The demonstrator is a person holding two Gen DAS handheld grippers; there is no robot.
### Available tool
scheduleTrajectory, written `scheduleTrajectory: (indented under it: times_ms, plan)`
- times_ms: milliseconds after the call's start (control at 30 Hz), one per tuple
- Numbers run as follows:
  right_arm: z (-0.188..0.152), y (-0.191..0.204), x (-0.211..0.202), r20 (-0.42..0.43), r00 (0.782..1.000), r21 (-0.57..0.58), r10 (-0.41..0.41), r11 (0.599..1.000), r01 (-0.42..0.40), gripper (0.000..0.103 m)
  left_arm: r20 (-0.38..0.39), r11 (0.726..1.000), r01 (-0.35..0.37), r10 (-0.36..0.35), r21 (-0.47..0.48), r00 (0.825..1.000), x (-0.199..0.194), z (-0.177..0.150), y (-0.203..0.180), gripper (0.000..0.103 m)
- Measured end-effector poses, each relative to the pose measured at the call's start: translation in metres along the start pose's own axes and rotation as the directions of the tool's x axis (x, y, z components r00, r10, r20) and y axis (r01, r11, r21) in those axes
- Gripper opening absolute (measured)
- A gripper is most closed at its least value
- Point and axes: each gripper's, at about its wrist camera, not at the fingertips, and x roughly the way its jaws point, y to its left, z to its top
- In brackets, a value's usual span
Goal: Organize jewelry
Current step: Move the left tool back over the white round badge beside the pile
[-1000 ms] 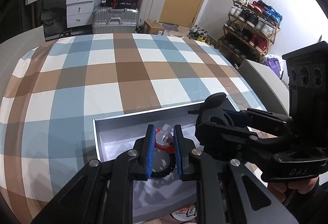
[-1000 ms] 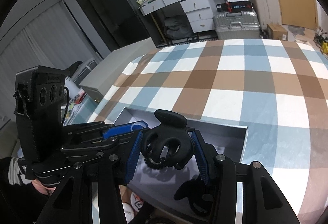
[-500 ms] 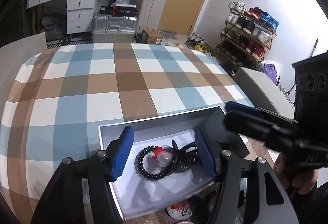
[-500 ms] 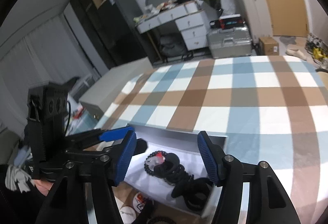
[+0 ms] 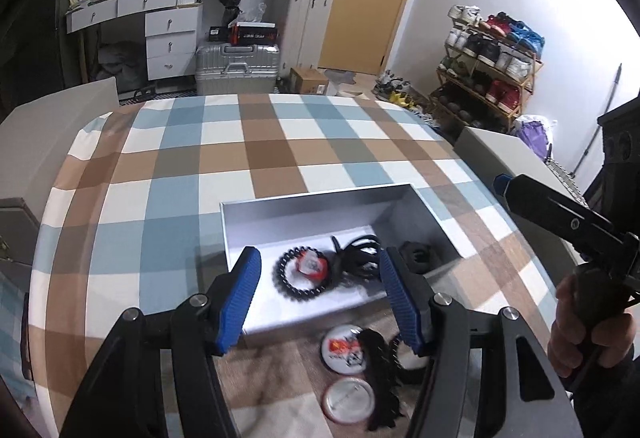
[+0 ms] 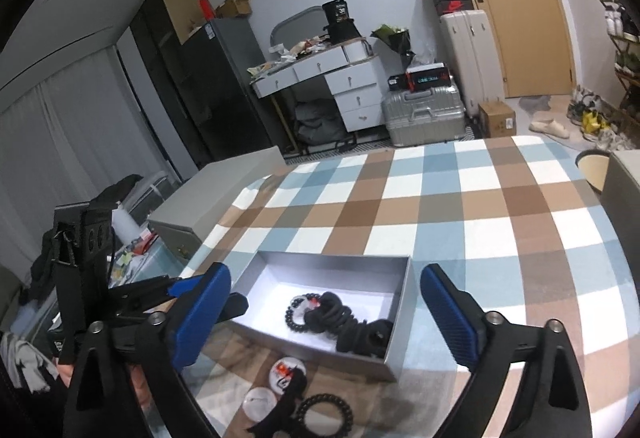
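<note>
A silver box with a white floor [image 5: 312,197] [image 6: 400,318] sits on the checked tablecloth. In it lie a black bead bracelet with a red and clear charm [image 5: 304,272] [image 6: 298,312], black coiled hair ties [image 5: 360,256] [image 6: 340,318] and a black clip [image 5: 416,256] [image 6: 372,336]. My left gripper [image 5: 319,258] hangs open above the box's near side, holding nothing. My right gripper [image 6: 325,272] is above the box too, its jaws opening wide with nothing between them. One of its fingers [image 5: 552,213] shows at the right of the left wrist view.
In front of the box lie two round badges [image 5: 344,350] [image 5: 348,404], a black bead bracelet [image 6: 326,412] and a black claw clip [image 6: 280,410]. A hand [image 5: 576,334] grips the right tool's handle. Grey chair backs flank the table.
The left gripper let go of the bracelet and the right released the black hair ties. Both opened and drew back and up from the box, where the items now lie.
</note>
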Motion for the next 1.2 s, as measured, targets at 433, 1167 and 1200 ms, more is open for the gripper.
scheduleTrajectory:
  times_ms: [433, 1167, 1200]
  plan:
    - [-0.037, 0.014, -0.036, 0.043, 0.999, 0.021, -0.010, 1.000, 0.009, 0.103, 0.057, 0.998, -0.055, 0.056, -0.016, 0.997, -0.023, -0.034, -0.002, 0.083]
    - [-0.068, 0.006, -0.041, -0.007, 0.999, 0.068, -0.036, 0.997, 0.036, 0.103, -0.220, 0.973, -0.082, 0.130, 0.214, 0.967, 0.026, -0.078, -0.012, 0.084]
    - [-0.068, 0.005, -0.041, -0.008, 0.999, 0.073, -0.035, 0.997, 0.036, 0.103, -0.243, 0.971, -0.073, 0.129, 0.228, 0.961, 0.029, -0.079, -0.014, 0.084]
